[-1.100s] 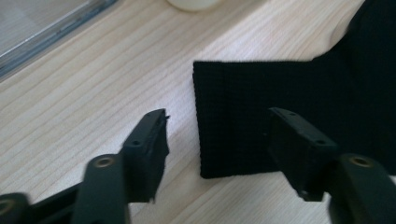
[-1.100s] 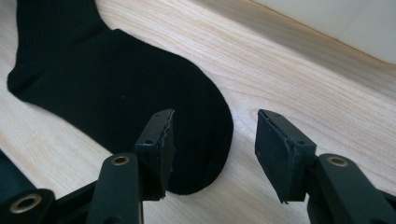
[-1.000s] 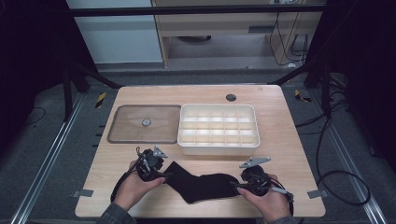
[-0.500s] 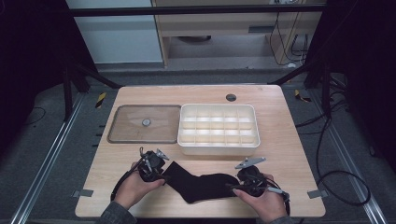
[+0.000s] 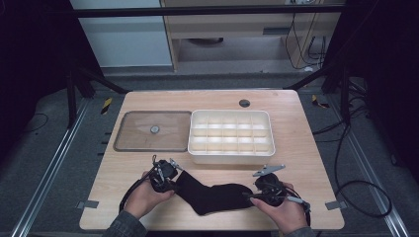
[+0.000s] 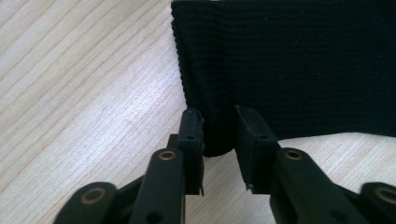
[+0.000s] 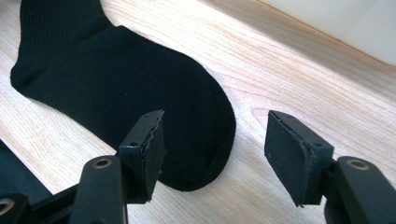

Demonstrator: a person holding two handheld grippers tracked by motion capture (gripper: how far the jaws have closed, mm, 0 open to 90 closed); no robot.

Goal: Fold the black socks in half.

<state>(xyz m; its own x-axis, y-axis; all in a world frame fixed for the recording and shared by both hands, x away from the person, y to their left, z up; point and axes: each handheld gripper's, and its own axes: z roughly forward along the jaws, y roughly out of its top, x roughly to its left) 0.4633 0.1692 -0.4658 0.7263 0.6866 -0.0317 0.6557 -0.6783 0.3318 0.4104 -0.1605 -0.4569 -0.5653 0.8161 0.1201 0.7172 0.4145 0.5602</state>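
Note:
A black sock [image 5: 217, 195] lies flat near the table's front edge, cuff to the left and toe to the right. My left gripper [image 5: 176, 177] is at the cuff. In the left gripper view its jaws [image 6: 218, 114] have just been closing and now pinch a corner of the ribbed cuff [image 6: 289, 65]. My right gripper [image 5: 250, 196] is at the toe. In the right gripper view it [image 7: 215, 115] stands open, having just widened a little. One pad [image 7: 152, 140] hovers over the toe [image 7: 116, 70] and the other is over bare wood.
A white tray [image 5: 230, 158] divided into several compartments stands just beyond the sock. A flat brown lid [image 5: 133, 140] with a small knob lies to its left. A dark round hole [image 5: 244, 103] marks the table's far side. Tape marks [image 5: 86, 204] sit at the front corners.
The left gripper's jaws have drawn together on the sock's cuff. Both hands have stayed almost where they were at the sock's two ends.

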